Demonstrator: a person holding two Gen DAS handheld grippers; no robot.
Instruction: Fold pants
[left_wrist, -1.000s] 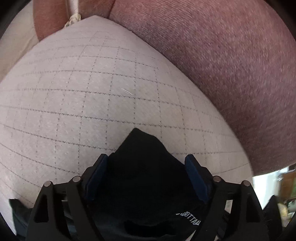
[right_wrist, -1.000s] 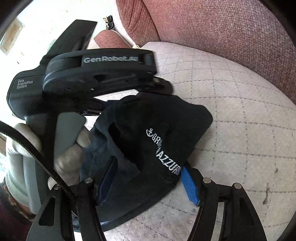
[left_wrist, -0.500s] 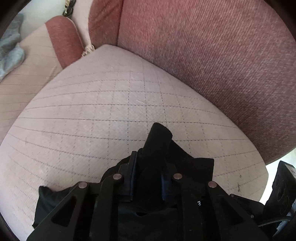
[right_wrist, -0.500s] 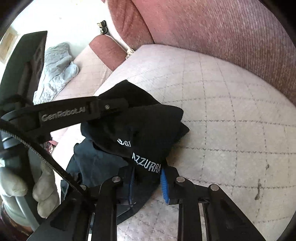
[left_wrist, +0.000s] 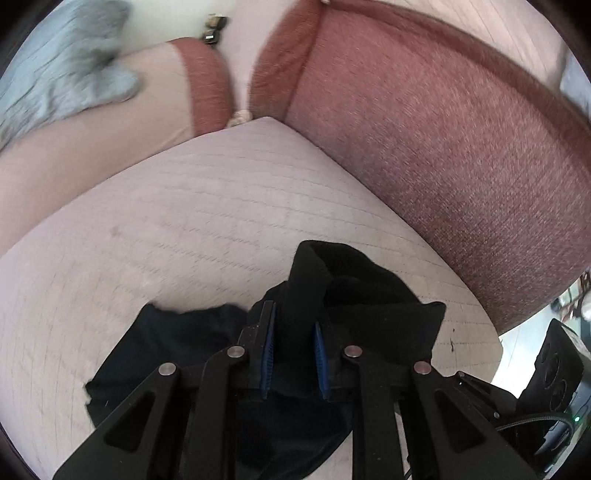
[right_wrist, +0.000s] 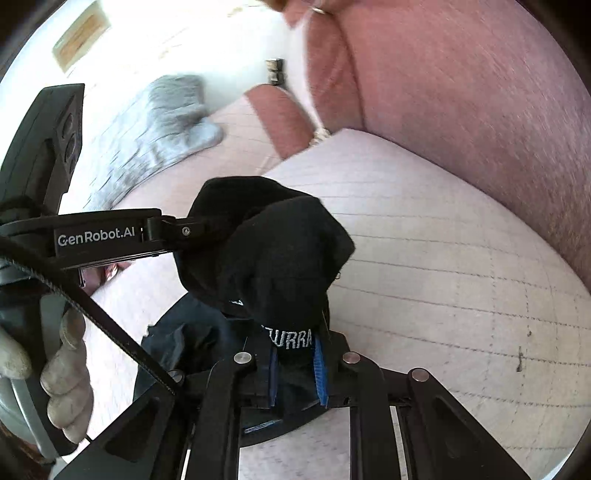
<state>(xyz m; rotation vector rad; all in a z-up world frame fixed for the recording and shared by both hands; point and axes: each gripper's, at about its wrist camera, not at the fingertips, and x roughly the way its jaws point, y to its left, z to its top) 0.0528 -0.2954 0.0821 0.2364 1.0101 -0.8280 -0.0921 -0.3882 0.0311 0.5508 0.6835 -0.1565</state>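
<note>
The black pants (left_wrist: 369, 295) hang bunched above the pale quilted sofa seat (left_wrist: 184, 221). My left gripper (left_wrist: 293, 354) is shut on a fold of the black fabric, which sticks up between its blue pads. My right gripper (right_wrist: 295, 365) is shut on another part of the pants (right_wrist: 266, 251), near white embroidered lettering. In the right wrist view the left gripper (right_wrist: 110, 236) comes in from the left and holds the same bundle. The rest of the garment droops below both grippers, partly hidden.
The red-brown sofa backrest (left_wrist: 443, 147) rises behind and to the right of the seat. A grey garment (right_wrist: 166, 122) lies on the neighbouring cushion at left. A gloved hand (right_wrist: 62, 369) holds the left tool.
Both grippers went from open around the pants to shut on them. They have lifted the fabric up off the seat and the views have pulled back.
</note>
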